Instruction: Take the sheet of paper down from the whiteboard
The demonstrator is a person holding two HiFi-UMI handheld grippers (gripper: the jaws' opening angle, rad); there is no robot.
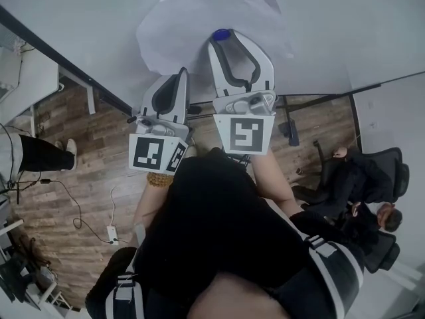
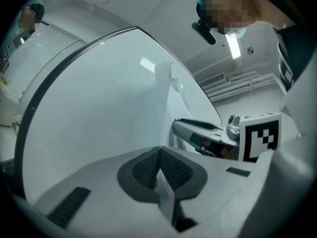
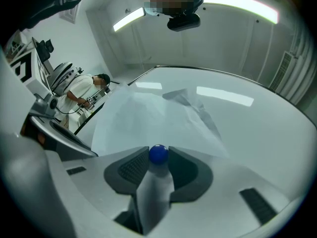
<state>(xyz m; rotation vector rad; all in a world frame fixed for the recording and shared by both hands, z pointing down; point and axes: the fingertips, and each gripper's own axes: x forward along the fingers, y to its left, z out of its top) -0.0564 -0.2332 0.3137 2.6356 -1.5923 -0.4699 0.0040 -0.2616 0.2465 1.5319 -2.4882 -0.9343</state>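
Nearest the head camera, the left claw (image 1: 179, 77) pinches an edge of the sheet of paper (image 1: 199, 25), and the right claw (image 1: 223, 40) is clamped on a blue magnet (image 3: 158, 154). Beyond them, the crumpled sheet lies against the whiteboard (image 1: 80, 18). Tugging before the magnet lifts free could tear the sheet, and a weak pinch would let it drop.

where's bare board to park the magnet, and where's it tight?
Free: bare whiteboard left of the sheet, out to the dark frame; also right of the sheet. Tight: the sheet's bottom edge, where the left tool pinches paper and the right tool holds the blue magnet.
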